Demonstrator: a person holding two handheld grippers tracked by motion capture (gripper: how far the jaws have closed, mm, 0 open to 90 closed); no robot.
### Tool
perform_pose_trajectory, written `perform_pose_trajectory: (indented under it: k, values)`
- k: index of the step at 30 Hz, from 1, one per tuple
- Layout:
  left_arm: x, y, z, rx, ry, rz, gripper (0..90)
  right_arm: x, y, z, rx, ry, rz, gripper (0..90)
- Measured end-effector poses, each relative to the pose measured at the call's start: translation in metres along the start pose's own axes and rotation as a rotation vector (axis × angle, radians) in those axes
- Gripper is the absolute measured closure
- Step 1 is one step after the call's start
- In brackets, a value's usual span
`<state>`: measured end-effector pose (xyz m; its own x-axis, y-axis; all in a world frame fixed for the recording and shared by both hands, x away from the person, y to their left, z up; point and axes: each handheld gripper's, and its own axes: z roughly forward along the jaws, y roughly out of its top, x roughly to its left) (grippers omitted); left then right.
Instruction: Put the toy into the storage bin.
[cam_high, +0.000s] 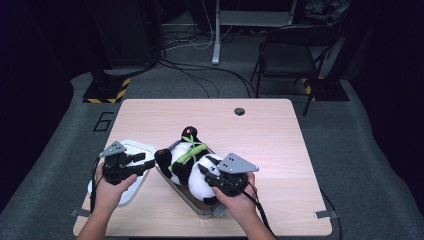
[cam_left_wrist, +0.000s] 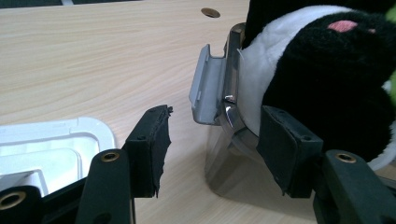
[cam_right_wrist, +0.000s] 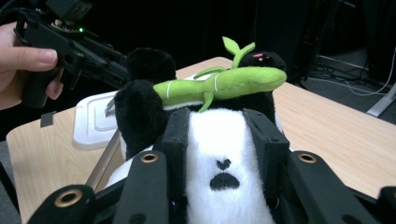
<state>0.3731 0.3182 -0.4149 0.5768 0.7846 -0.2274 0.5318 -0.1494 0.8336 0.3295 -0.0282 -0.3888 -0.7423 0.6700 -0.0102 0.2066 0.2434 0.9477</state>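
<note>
A black-and-white panda plush (cam_high: 186, 161) with a green bamboo stalk (cam_high: 193, 152) lies in a clear plastic box (cam_high: 199, 208) at the table's middle front. My right gripper (cam_high: 206, 171) is shut on the panda's white head (cam_right_wrist: 224, 154), one jaw on each side, with the bamboo (cam_right_wrist: 224, 84) just beyond. My left gripper (cam_high: 146, 165) is open at the box's left end. In the left gripper view its jaws (cam_left_wrist: 217, 149) straddle the box wall below the grey latch (cam_left_wrist: 208, 84), and the panda's black fur (cam_left_wrist: 327, 79) presses against the right jaw.
A white lid (cam_high: 136, 148) lies flat on the table under my left hand, also in the left gripper view (cam_left_wrist: 56, 149). The wooden table (cam_high: 260, 140) has a cable hole (cam_high: 239, 111) at the back. A chair (cam_high: 295, 50) and floor cables lie beyond.
</note>
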Motion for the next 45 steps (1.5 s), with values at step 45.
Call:
perform_pose_trajectory:
  k: [45]
  values:
    - [-0.009, 0.009, 0.015, 0.021, -0.039, 0.039, 41.8, -0.013, -0.017, 0.021, 0.205, 0.105, 0.106, 65.7]
